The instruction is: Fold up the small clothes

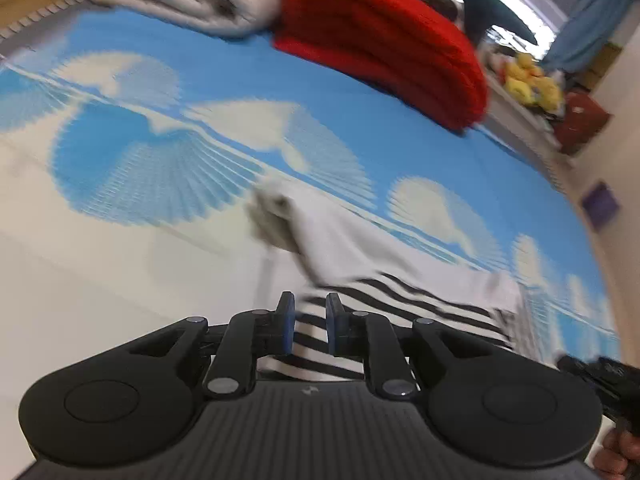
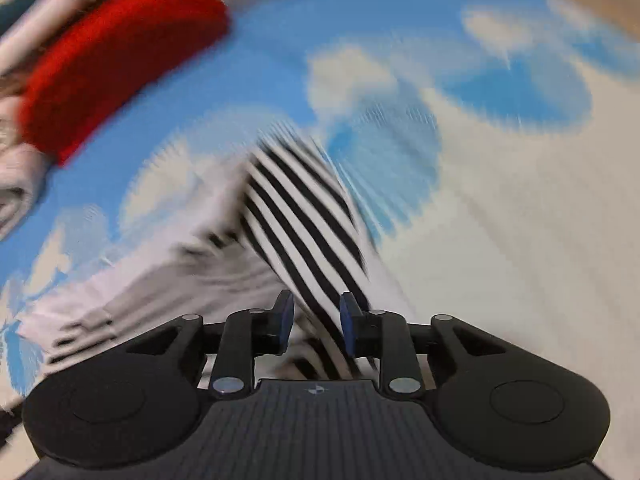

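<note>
You are holding your left gripper (image 1: 310, 322) and right gripper (image 2: 314, 326), both parted and empty, over the black-and-white striped cotton garment (image 2: 304, 216) lying on the blue-and-white cloud-print bedsheet (image 1: 200, 80); soft, light cloth, probably best pinched at a hem corner.

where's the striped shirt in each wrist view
Left wrist: striped shirt lies low and right of centre, beyond the left tool.
Right wrist: striped shirt is central, running down between the right tool fingers.
Shared landmark: red folded blanket.
</note>
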Demonstrator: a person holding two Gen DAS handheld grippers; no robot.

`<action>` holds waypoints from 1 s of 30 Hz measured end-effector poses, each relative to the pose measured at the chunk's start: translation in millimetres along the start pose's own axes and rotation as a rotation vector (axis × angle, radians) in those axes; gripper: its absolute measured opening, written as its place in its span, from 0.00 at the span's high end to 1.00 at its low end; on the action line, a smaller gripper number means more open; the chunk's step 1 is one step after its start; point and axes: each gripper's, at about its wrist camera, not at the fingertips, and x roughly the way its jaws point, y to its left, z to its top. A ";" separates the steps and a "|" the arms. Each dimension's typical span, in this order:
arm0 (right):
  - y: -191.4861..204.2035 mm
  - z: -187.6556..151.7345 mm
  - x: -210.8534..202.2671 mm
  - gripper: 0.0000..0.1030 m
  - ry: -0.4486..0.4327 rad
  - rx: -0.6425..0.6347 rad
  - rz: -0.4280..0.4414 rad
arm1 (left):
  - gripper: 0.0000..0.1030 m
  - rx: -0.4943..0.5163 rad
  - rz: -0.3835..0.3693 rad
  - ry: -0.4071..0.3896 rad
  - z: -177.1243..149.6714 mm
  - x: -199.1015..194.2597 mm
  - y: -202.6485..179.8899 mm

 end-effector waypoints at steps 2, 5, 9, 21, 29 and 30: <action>7.8 0.6 -0.5 0.69 -0.006 -0.024 0.082 | 0.85 -0.039 -0.010 0.086 -5.4 15.3 0.9; 5.4 -7.9 27.5 0.64 0.170 0.025 0.119 | 0.85 -0.105 0.078 0.228 -16.6 43.6 12.3; -2.7 -16.8 54.5 0.70 0.287 0.078 0.019 | 0.84 -0.071 0.095 0.148 -3.4 35.1 7.2; 11.5 -6.4 59.7 0.59 0.261 0.010 0.022 | 0.77 -0.037 -0.039 -0.079 33.5 28.9 -5.5; 31.8 5.3 56.8 0.59 0.159 -0.049 0.141 | 0.78 -0.058 -0.127 -0.136 58.5 41.1 8.6; 32.9 7.8 55.7 0.59 0.144 -0.051 0.163 | 0.78 -0.061 -0.122 -0.127 59.3 45.0 11.3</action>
